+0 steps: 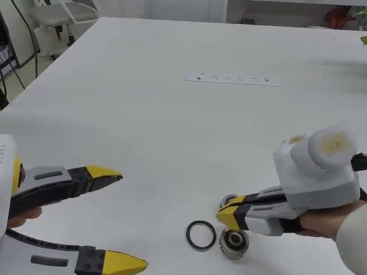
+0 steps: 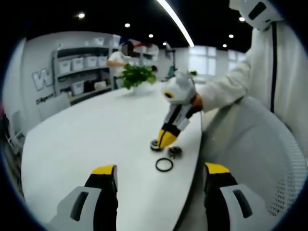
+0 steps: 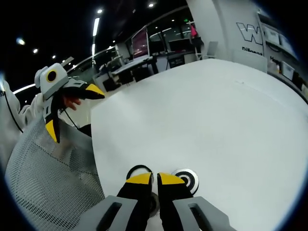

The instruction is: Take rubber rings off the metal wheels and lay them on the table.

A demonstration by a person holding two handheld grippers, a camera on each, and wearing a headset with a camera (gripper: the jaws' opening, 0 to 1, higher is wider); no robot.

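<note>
The right gripper [image 1: 221,216] had its yellow-tipped jaws pressed nearly together, with nothing visibly caught between them, and its tips sat low over the white tabletop [image 1: 172,126]. A loose black rubber ring [image 1: 200,235] lay flat on the table just beside those tips, on the side toward the left gripper, touching neither jaw. Two small round wheels flanked the tips. The nearer metal wheel [image 1: 234,242] sat just beside the ring, on the person's side of the jaws. The farther metal wheel [image 1: 229,200] peeped out from behind them. In the right gripper view this farther wheel lay just beside the right-hand jaw tip and showed a dark band round a bright hub (whether that band was a rubber ring could not be told for certain).

The left gripper [image 1: 135,220] hung well apart from the ring and the wheels, its jaws spread wide and empty. In the left gripper view the ring lay straight ahead, centred between the two open jaws, with both wheels and the right gripper just beyond it.

A flush white socket strip [image 1: 232,79] sat far ahead of both grippers.
</note>
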